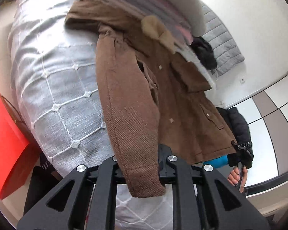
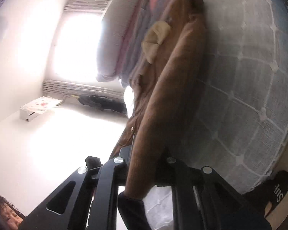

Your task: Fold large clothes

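A brown coat [image 1: 163, 95] with a pale fur collar [image 1: 157, 30] lies stretched along a bed under a light quilted cover [image 1: 57, 76]. My left gripper [image 1: 142, 163] is shut on the ribbed brown sleeve end, which hangs between its fingers. At the right in the left wrist view, my right gripper [image 1: 242, 149] pinches the coat's hem corner, with a hand [image 1: 237, 176] on its handle. In the right wrist view the coat [image 2: 172, 86] runs away from my right gripper [image 2: 144, 161], shut on the brown cloth, with the collar [image 2: 155, 38] further up.
A pile of folded clothes [image 1: 153, 3] sits on the bed beyond the coat. A red box [image 1: 3, 134] stands left of the bed. A black garment [image 1: 203, 51] and a grey quilted one [image 1: 222, 44] lie beyond. A slippered foot [image 2: 278, 187] stands by the bed edge.
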Action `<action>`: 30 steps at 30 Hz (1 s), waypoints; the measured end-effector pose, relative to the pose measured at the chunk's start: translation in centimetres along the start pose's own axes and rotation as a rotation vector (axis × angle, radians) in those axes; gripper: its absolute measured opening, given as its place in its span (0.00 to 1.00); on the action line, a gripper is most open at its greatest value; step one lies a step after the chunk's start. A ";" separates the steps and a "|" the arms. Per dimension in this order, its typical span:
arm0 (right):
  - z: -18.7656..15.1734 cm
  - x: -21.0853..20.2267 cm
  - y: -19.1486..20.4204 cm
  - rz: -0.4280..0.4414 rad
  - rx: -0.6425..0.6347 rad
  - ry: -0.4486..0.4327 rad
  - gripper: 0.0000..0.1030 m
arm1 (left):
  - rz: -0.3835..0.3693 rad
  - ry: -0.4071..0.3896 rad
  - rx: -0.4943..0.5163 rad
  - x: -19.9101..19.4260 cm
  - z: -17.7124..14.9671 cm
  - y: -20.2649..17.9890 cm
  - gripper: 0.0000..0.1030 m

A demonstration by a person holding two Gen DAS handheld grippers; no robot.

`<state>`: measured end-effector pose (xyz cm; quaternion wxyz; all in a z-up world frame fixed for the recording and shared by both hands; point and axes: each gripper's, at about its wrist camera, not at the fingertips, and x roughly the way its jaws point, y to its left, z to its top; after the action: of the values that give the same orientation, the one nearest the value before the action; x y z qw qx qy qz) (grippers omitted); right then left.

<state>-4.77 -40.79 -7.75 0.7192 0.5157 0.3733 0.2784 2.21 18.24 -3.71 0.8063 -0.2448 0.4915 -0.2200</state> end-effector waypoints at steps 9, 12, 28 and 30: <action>-3.1 -5.5 2.8 0.064 -0.053 -0.023 0.00 | -0.054 -0.043 0.061 -5.0 -2.2 -3.2 0.11; -3.5 -7.3 5.6 -0.046 -0.168 0.015 0.00 | -0.016 -0.015 0.088 -5.4 -3.2 -3.0 0.11; 1.5 -4.9 -13.2 -0.291 0.241 0.125 0.01 | 0.212 0.103 -0.107 -3.8 -4.3 7.5 0.43; 1.2 -4.4 -14.2 -0.181 0.277 0.125 0.01 | 0.190 0.092 -0.126 -3.9 -4.0 8.5 0.48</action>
<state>-6.06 -49.29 -19.97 0.6387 0.5558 0.4969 0.1902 -2.10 26.55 -7.84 0.7830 -0.2370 0.5619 -0.1226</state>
